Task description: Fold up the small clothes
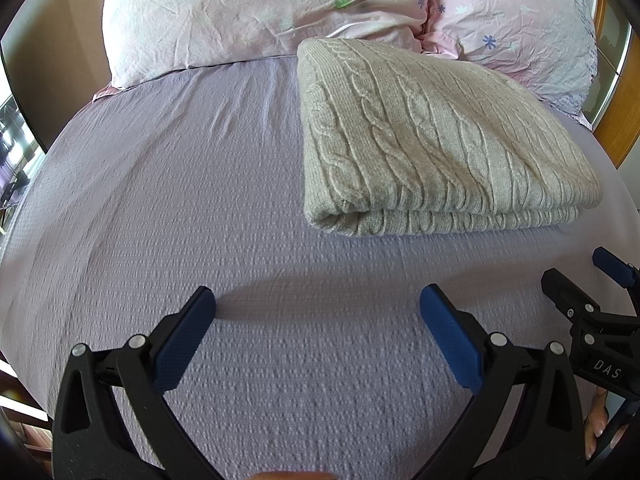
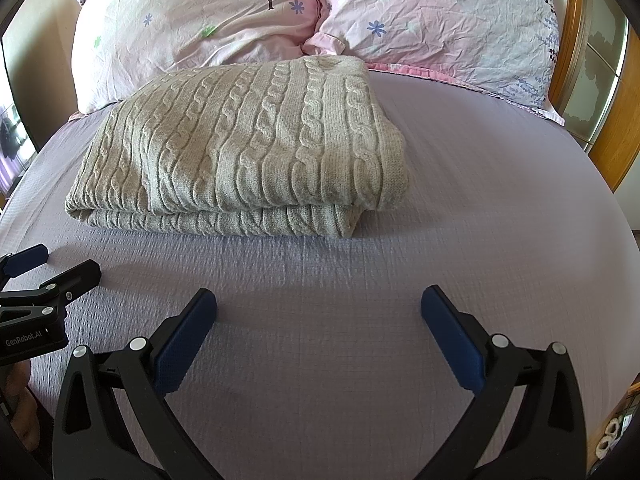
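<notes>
Knitwear comes first: the cable-knit sweater (image 1: pixel 432 136) lies folded into a thick, tidy rectangle on the lilac bedsheet (image 1: pixel 200 200), with two or more layers showing at its near edge. Its far edge touches the two pink floral pillows (image 2: pixel 280 12) at the head of the bed, and a wooden headboard (image 2: pixel 576 40) stands behind the pillows on the right side.

On the near side of the sweater, apart from it, both tools hover over bare sheet. The left gripper (image 1: pixel 318 320) has its blue pads spread wide with nothing between them, and it sits toward the sweater's left corner. The right gripper (image 2: pixel 319 320) is likewise spread wide and holds nothing; it is nearer to the sweater's right corner. Each gripper is visible at the edge of the other camera (the two are side by side, not touching the cloth).

Judging from this, the folding of this piece looks finished: the edges are roughly even, no sleeve hangs out, and neither tool grips fabric. I see no other garment on the sheet around the sweater. What is left, if anything, is perhaps a small straightening of the lower layer at the near right corner, where it sticks out a little.
</notes>
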Tool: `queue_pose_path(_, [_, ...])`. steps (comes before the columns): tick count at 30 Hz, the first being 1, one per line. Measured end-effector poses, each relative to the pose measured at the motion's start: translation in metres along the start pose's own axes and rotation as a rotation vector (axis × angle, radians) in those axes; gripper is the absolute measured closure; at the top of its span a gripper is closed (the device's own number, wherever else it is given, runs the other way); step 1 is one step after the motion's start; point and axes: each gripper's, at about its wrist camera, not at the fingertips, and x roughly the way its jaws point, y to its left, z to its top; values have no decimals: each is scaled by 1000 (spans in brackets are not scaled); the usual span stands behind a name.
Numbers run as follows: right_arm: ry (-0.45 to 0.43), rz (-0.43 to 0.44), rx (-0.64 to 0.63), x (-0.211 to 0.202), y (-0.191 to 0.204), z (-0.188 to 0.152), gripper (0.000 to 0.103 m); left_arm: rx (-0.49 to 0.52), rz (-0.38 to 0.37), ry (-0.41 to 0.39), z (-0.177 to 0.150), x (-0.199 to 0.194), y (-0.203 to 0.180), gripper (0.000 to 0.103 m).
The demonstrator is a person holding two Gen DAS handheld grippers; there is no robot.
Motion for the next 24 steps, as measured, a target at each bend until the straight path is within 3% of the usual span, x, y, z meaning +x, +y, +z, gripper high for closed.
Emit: queue_pose_path(24, [0, -1, 1, 1, 0, 0, 1, 5, 0, -11, -1, 0, 0, 2])
